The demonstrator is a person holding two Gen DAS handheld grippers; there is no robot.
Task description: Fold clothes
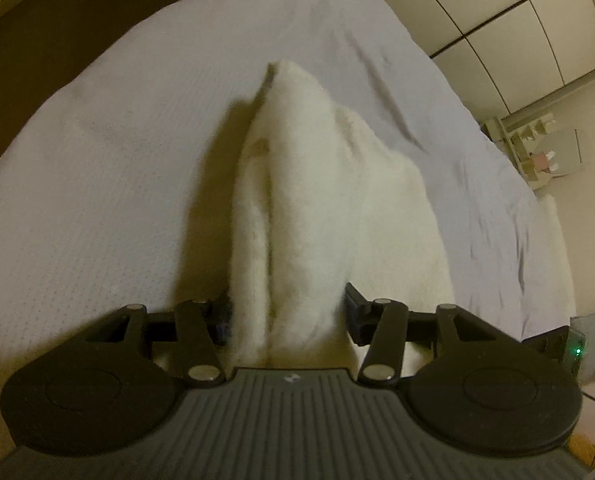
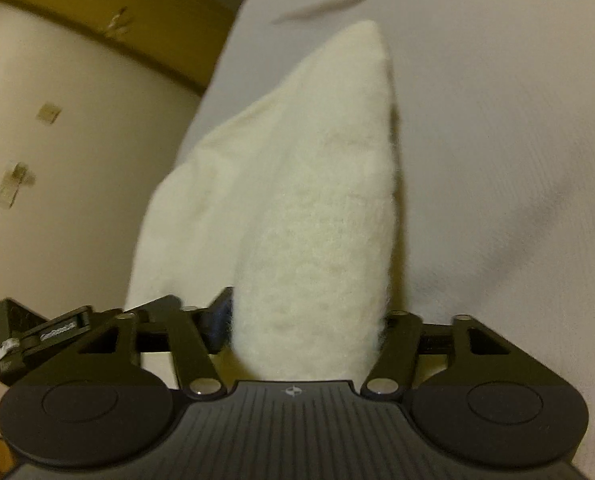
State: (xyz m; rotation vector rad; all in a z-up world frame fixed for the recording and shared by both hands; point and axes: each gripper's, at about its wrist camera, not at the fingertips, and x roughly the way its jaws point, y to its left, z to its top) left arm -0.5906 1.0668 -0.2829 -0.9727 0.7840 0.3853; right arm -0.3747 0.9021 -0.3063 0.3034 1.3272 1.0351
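Note:
A fluffy cream-white garment (image 1: 297, 184) lies on the pale bed sheet (image 1: 117, 140), with a fold of it lifted toward me. My left gripper (image 1: 287, 312) is shut on the near edge of that fold, fabric bunched between the fingers. In the right wrist view the same cream garment (image 2: 317, 208) rises in a peaked fold from the sheet (image 2: 497, 140). My right gripper (image 2: 305, 320) is shut on its near edge. The fingertips of both grippers are mostly hidden by the fleece.
The bed edge runs along the right in the left wrist view, with a wardrobe (image 1: 517, 32) and a small shelf unit (image 1: 537, 148) beyond. In the right wrist view the bed edge drops to the floor (image 2: 77, 160) at left.

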